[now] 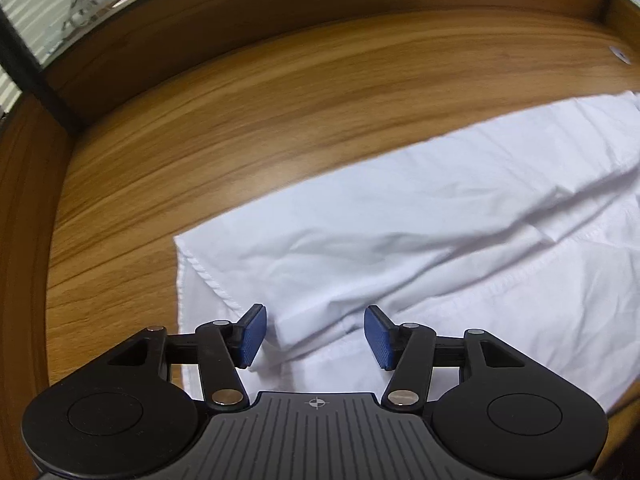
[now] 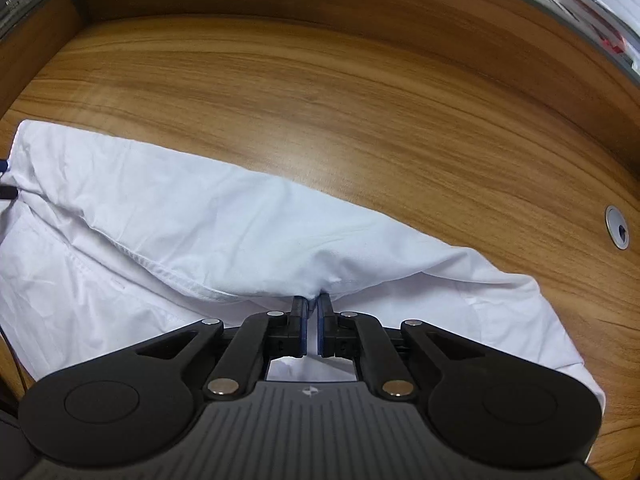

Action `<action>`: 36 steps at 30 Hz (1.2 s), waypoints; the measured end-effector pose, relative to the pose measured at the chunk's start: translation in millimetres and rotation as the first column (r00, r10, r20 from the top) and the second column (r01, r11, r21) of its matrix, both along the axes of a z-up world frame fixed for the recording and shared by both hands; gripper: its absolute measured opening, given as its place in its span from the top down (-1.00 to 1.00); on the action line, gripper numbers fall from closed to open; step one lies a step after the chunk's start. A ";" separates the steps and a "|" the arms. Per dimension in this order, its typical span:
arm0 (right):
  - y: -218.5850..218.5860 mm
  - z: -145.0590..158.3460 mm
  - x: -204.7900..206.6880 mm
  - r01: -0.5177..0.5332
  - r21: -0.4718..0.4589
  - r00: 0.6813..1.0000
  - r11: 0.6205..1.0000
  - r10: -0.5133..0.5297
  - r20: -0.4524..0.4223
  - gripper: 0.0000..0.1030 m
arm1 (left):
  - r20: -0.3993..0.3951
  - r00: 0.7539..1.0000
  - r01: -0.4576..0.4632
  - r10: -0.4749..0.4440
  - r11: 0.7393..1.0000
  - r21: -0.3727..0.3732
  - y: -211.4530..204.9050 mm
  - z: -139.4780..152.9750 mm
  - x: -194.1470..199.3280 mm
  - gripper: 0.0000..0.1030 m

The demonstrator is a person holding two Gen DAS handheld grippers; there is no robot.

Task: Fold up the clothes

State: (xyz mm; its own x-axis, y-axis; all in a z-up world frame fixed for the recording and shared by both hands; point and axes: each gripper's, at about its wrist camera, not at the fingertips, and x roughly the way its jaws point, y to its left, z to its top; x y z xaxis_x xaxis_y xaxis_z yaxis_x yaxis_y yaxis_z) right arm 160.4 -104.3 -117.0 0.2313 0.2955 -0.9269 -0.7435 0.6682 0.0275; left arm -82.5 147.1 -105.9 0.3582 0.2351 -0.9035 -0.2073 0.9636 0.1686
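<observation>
Meanwhile right gripper (image 2: 313, 300) pinches white shirt (image 2: 208, 216); left gripper (image 1: 316, 330), spread, hovers above it.

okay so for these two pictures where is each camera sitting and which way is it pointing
Left wrist view: sits on the left tool, looking forward and down along its open blue pads at the white garment on the wooden table.
Right wrist view: sits on the right tool, looking along its pads, which are shut on a fold of the same garment; a round cable grommet shows at right.
Shared: the white garment and the wooden table.
</observation>
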 end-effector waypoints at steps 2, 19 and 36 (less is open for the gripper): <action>1.9 2.0 -0.1 -0.002 -0.002 1.000 1.000 0.002 0.006 0.91 | 0.001 1.000 -0.011 0.010 1.000 0.020 0.0 -2.3 1.1 -0.04; 45.3 43.2 90.1 0.029 0.073 0.984 0.997 -0.042 0.175 1.00 | 0.237 0.964 -0.130 0.118 0.991 0.036 69.9 60.6 103.2 0.95; 50.2 3.3 149.0 0.076 0.056 0.992 0.995 -0.081 0.095 0.91 | 0.200 0.939 -0.279 0.281 0.960 -0.037 106.4 26.0 124.5 0.38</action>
State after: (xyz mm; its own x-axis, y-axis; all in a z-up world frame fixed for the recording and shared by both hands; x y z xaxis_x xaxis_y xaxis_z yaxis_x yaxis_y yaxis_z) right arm 309.4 -54.1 -113.7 0.3435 0.3205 -0.8828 -0.6895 0.7243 -0.0053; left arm 42.0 253.5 -79.9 0.4534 0.3455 -0.8216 -0.4977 0.8628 0.0882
